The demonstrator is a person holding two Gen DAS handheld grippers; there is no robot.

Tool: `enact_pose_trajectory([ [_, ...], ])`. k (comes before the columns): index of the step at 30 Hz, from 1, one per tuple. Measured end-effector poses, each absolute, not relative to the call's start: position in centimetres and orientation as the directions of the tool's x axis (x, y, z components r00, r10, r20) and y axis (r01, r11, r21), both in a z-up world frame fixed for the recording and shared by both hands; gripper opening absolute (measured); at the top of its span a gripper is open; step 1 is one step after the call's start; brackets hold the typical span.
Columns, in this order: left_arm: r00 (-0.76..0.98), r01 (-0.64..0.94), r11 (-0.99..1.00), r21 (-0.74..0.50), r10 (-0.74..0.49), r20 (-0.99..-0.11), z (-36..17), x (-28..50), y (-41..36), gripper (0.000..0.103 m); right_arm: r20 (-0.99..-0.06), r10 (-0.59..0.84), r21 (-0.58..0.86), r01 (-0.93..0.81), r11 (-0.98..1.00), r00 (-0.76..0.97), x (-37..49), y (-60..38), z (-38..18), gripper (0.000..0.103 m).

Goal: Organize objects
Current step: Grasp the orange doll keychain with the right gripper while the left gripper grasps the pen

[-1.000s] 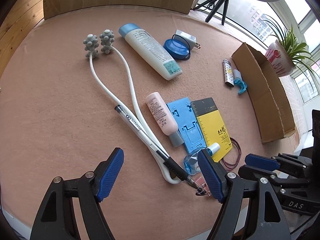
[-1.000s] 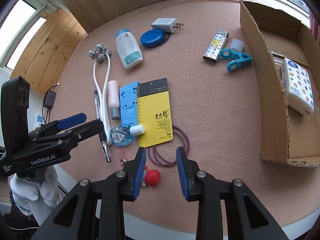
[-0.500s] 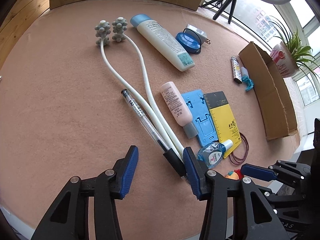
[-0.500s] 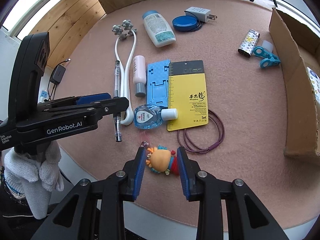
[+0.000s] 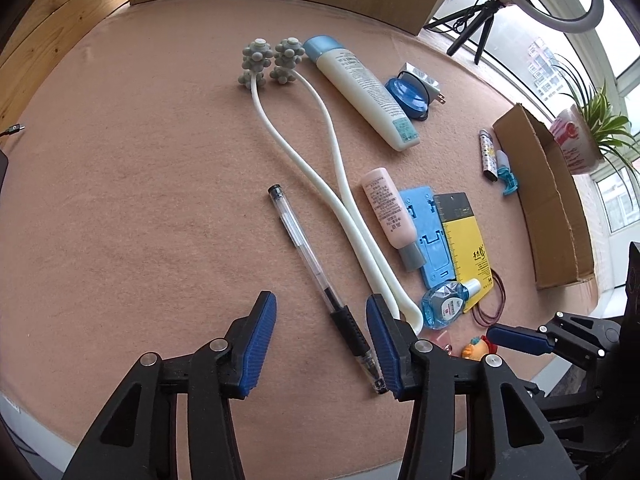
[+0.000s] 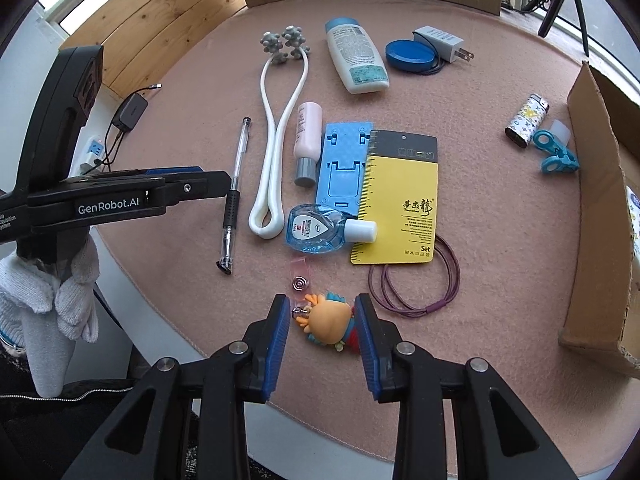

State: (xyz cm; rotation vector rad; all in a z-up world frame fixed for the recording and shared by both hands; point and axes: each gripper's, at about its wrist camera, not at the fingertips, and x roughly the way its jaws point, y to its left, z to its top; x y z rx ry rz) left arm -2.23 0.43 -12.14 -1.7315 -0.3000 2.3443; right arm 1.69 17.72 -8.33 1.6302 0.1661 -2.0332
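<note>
A clear pen [image 5: 316,276] with a black grip lies on the pink mat; it also shows in the right wrist view [image 6: 236,196]. My left gripper [image 5: 320,332] is open with the pen's grip end between its jaws, not touching. My right gripper [image 6: 322,320] is open around an orange-haired doll keychain [image 6: 330,322] lying on the mat near the front edge; whether the pads touch the doll I cannot tell. The doll shows partly in the left wrist view [image 5: 474,350].
On the mat lie a white roller massager [image 6: 276,152], lotion bottle [image 6: 356,56], pink tube [image 6: 307,136], blue stand [image 6: 342,164], yellow card [image 6: 400,200], small blue bottle [image 6: 316,232], purple bands [image 6: 416,284], lighter [image 6: 526,120]. A cardboard box [image 6: 592,208] stands right.
My left gripper narrowed and shifted left, so the pen's grip end now lies between its jaws. My right gripper moved forward over the doll keychain, which now sits between its jaws.
</note>
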Motion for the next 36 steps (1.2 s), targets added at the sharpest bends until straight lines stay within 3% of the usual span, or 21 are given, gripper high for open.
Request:
enact_pose_trajectory([
  [4,-0.267,-0.084,-0.961,-0.263,0.276,-0.923,-12.6,-2.2,2.1,0.052,-0.951,-0.276,0.161,0.543,-0.824,-0.137,1.9,16.6,-9.1,0.045],
  [14,-0.281,-0.118,-0.977,-0.18,0.206,-0.937,-12.9,-1.9,2.8,0.052,-0.963,-0.205,0.047,0.639,-0.768,-0.176,2.7,16.1,-9.6,0.045],
  [17,-0.291,-0.119,-0.979,-0.168,0.196,-0.936,-12.9,-1.8,2.6,0.049,-0.963,-0.204,0.056,0.616,-0.786,-0.173,2.0,16.4,-9.6,0.04],
  [19,-0.302,-0.115,-0.982,-0.147,0.175,-0.937,-12.9,-1.6,2.3,0.044,-0.965,-0.194,0.052,0.6,-0.798,-0.175,1.5,16.7,-9.7,0.028],
  [24,-0.312,-0.102,-0.982,-0.159,0.183,-0.932,-12.9,-1.4,1.6,0.037,-0.962,-0.217,0.089,0.558,-0.825,-0.167,0.7,17.3,-9.5,0.027],
  [33,-0.331,-0.092,-0.989,-0.112,0.136,-0.934,-13.0,-2.8,2.4,0.041,-0.961,-0.221,0.092,0.563,-0.822,-0.165,1.3,16.8,-9.8,0.024],
  [36,-0.345,-0.073,-0.992,-0.1,0.119,-0.931,-13.0,-3.0,2.0,0.026,-0.961,-0.215,0.078,0.573,-0.816,-0.174,1.4,16.7,-10.0,0.025],
])
